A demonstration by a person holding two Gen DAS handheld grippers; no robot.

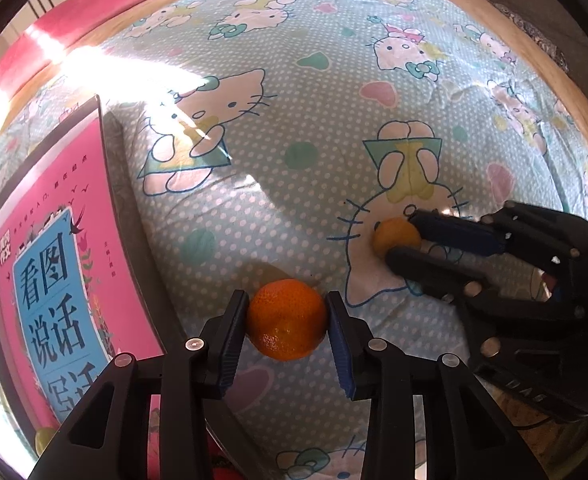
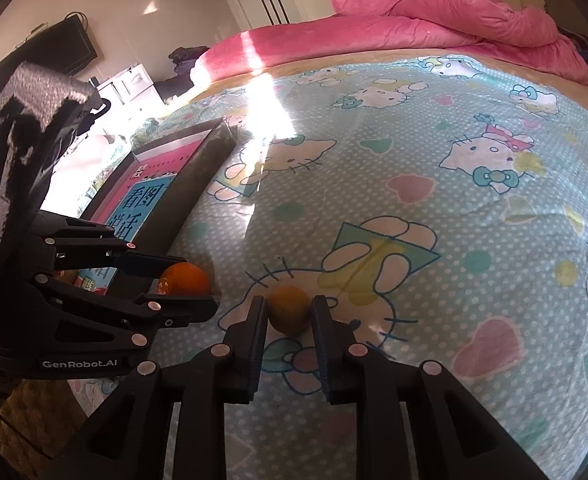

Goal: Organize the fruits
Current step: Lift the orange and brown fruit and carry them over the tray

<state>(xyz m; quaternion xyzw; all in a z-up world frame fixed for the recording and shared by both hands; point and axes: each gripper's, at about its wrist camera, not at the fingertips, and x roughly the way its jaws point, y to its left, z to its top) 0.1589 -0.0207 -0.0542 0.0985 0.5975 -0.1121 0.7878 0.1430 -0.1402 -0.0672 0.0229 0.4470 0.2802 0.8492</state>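
Note:
A bright orange (image 1: 287, 319) sits between the fingers of my left gripper (image 1: 287, 312), which is shut on it just above the bedsheet; it also shows in the right wrist view (image 2: 186, 279). A smaller, duller orange fruit (image 2: 289, 309) sits between the fingers of my right gripper (image 2: 288, 312), which is shut on it against the sheet; it also shows in the left wrist view (image 1: 396, 237), held by the right gripper (image 1: 404, 236). The left gripper (image 2: 198, 280) appears at the left of the right wrist view.
A dark-walled tray (image 1: 116, 184) lined with a pink and blue book cover lies on the bed to the left; it also shows in the right wrist view (image 2: 198, 176). A yellowish fruit (image 1: 45, 436) lies in its near corner. A pink duvet (image 2: 434, 12) is piled at the far side.

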